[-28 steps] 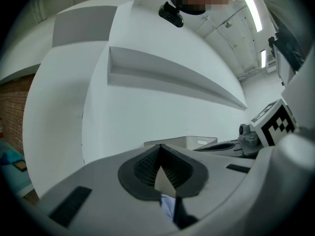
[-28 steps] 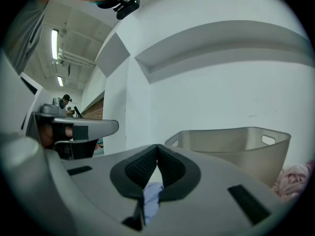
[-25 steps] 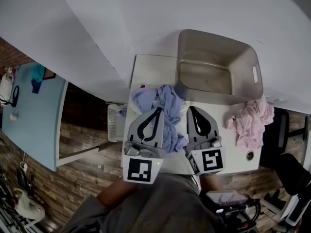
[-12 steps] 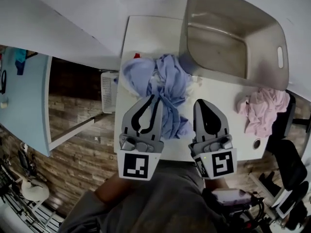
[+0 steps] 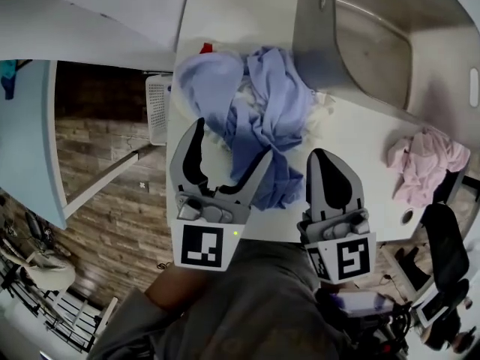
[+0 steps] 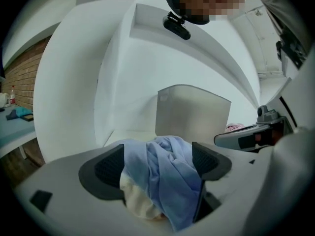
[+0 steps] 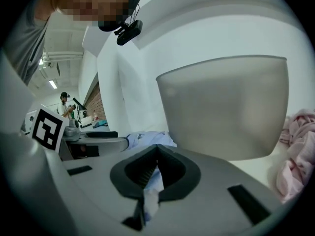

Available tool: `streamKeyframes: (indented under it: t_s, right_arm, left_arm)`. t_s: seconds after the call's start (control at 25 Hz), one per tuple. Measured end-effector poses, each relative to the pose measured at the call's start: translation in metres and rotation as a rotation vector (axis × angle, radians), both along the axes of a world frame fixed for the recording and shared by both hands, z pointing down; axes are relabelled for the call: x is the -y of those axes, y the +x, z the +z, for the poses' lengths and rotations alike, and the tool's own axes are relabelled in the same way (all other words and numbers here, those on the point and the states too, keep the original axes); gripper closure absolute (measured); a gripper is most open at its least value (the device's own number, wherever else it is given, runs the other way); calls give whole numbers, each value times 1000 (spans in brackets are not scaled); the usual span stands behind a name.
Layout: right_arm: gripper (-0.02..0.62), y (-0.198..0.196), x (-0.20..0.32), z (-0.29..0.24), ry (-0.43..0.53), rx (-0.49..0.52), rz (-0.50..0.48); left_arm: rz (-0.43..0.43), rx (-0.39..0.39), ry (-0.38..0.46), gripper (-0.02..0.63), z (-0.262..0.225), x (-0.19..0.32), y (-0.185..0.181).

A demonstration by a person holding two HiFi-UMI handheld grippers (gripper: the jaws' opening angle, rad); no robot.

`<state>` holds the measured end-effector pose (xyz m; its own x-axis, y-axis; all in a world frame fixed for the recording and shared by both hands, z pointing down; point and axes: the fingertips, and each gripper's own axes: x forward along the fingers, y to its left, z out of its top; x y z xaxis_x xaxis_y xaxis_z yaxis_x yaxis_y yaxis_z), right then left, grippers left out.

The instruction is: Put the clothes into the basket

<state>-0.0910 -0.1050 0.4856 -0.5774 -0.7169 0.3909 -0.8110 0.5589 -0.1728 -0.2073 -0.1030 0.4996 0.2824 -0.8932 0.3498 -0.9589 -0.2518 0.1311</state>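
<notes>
A heap of blue clothes [image 5: 259, 103] with a cream piece under it lies on the white table [image 5: 352, 137], left of the grey basket [image 5: 322, 58]. My left gripper [image 5: 229, 152] is at the heap's near edge. Its jaws are opening, and blue fabric [image 6: 162, 166] sits between them with the pads off it. My right gripper [image 5: 322, 156] is shut just right of the heap. In the right gripper view a strip of fabric shows in the slit behind the closed tips [image 7: 156, 154]. A pink garment [image 5: 424, 160] lies on the table's right end, beside the basket [image 7: 226, 107].
A white slatted crate [image 5: 156, 107] stands below the table's left edge, over wood-look flooring. A small red thing [image 5: 205, 48] peeks out behind the blue heap. A black office chair [image 5: 442, 246] is at the right. A light blue table [image 5: 22, 141] is far left.
The left gripper's jaws have gone from shut to wide apart around the edge of the blue heap. The view has closed in on the table. The right gripper stays shut.
</notes>
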Motion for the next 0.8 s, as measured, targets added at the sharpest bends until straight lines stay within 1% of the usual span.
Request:
streamKeyframes:
  t_s: [0.12, 0.28, 0.44, 0.64, 0.72, 0.8]
  right_arm:
    - [589, 0, -2, 10, -19, -1, 1]
    - [589, 3, -2, 27, -54, -22, -3]
    - [589, 11, 7, 28, -60, -24, 33]
    - [589, 14, 15, 26, -58, -12, 64]
    - [589, 17, 16, 27, -58, -16, 74]
    - [589, 20, 16, 27, -59, -20, 85]
  left_arm:
    - [18, -7, -24, 152, 14, 8, -1]
    - [68, 41, -55, 127, 33, 19, 5]
    - [87, 66, -83, 126, 46, 31, 11]
    - [62, 47, -98, 127, 58, 40, 14]
    - [62, 63, -94, 130, 59, 42, 14]
    - [73, 82, -96, 165, 59, 42, 14]
